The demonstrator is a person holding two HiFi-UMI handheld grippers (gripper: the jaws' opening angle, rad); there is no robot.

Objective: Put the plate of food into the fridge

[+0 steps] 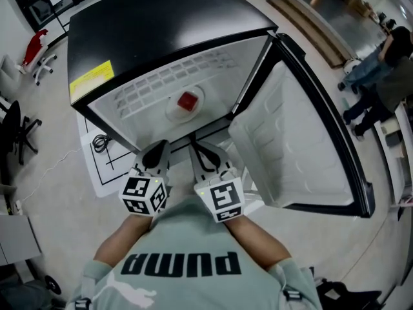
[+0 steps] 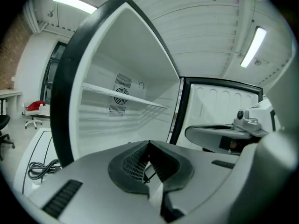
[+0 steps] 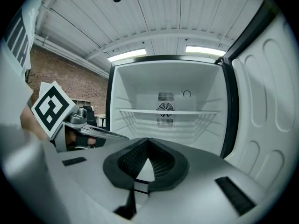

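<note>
Nearest to us, below our chin, is our green shirt [image 1: 187, 263], with both forearms reaching forward out of it. Each hand carries a gripper topped by a black-and-white marker cube [image 1: 145, 196], and the two are held side by side, close but apart, just in front of the open fridge [image 1: 161, 24].

The left gripper [image 2: 148, 146] has its jaws pressed together. The dark ribbed pads meet at the tip and nothing is caught between them. The right gripper [image 3: 148, 141] is the same, its pads joined in a point and pinching nothing. In the head view the left gripper [image 1: 157, 150] and the right gripper [image 1: 201, 152] both point into the fridge opening, and each one shows at the edge of the other's own view.

Beyond the jaws is the white fridge interior. The plate [image 1: 187, 102] is inside it, a round white dish with a red piece of food [image 1: 188, 101] in its middle, lying on a white ribbed surface well past both grippers and touched by neither. The right gripper view shows a thin shelf [image 3: 140, 111] running across the cabinet, with a vent grille [image 3: 165, 96] on the back wall behind it. That view does not show the plate.

The door [image 1: 303, 134] hangs wide open to our right, its moulded white lining facing us. To the left of the fridge a coiled cable [image 1: 100, 142] lies on the floor. Farther left there is a red chair [image 1: 35, 47], and at the far right two people [image 1: 381, 63] are standing.
</note>
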